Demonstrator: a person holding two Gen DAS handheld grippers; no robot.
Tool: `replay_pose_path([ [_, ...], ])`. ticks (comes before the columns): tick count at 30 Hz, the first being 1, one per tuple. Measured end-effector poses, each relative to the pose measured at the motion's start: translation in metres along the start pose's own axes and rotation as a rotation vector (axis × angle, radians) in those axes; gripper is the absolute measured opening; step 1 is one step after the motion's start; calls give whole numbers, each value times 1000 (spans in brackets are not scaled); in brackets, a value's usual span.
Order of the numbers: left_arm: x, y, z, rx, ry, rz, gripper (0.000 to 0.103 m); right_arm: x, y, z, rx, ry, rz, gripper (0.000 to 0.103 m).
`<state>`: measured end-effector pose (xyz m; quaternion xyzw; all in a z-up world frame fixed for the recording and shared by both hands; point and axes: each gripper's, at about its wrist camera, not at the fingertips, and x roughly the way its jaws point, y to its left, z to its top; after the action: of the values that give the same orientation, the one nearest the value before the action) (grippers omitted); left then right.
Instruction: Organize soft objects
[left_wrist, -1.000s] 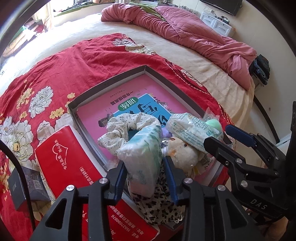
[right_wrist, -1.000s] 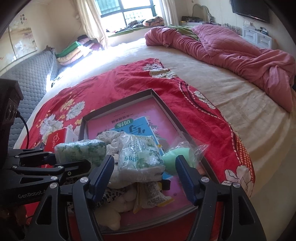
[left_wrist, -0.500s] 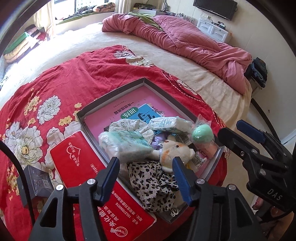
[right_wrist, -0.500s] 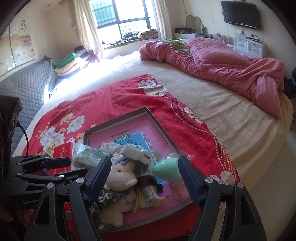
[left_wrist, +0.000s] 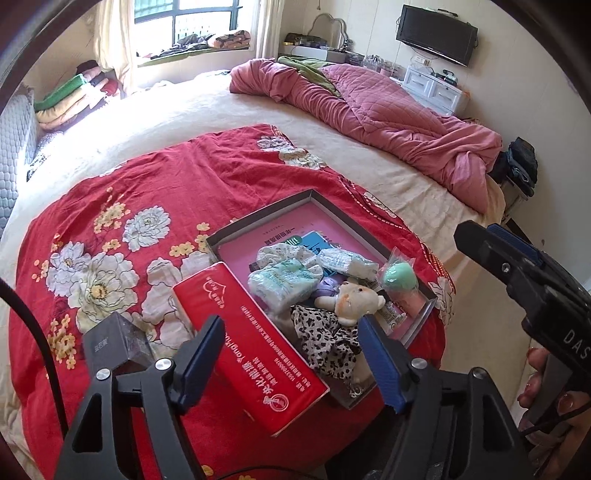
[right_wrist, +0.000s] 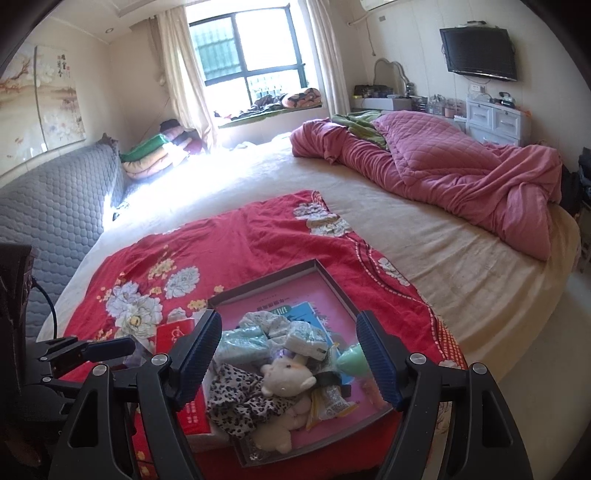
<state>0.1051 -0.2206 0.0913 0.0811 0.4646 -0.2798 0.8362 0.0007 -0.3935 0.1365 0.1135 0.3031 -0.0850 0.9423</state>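
Sunlit window (right_wrist: 255, 55) behind bed (right_wrist: 424, 236); wall television (right_wrist: 478, 48), grey sofa (right_wrist: 55, 206).

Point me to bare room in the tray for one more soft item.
Free: the far pink floor of the tray, behind the floral scrunchie. Crowded: the near half, with tissue packs, plush bear, leopard cloth and green sponge.

Red floral blanket (left_wrist: 155, 206), leopard-print cloth (left_wrist: 325, 339), mint-green sponge (left_wrist: 399, 277), pink quilt (right_wrist: 461, 177)

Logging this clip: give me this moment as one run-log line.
left claw: open, empty | right claw: open, empty | tissue packs, plush bear, leopard cloth, green sponge: in tray | red box: beside tray
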Motion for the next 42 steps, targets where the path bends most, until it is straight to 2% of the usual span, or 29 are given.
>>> replay_pose_path([
  [8,-37,8,-18,-2,-23,58,79,-30,22,-1,45,-1,59,77],
  [14,-52,12,-32,1,-37,90,80,-43,42,-16,55,15,97,77],
  [23,-50,15,-60,-17,-35,118,80,-54,45,-48,36,10,-6,77],
  [25,-48,15,-67,-24,-28,114,80,-56,46,-54,21,-2,-54,77],
  [33,-48,10,-82,-38,-61,101,80,-57,41,-79,7,-12,-112,77],
  [42,-35,8,-97,-52,-50,106,80,-53,46,-103,-25,-7,-137,77],
])
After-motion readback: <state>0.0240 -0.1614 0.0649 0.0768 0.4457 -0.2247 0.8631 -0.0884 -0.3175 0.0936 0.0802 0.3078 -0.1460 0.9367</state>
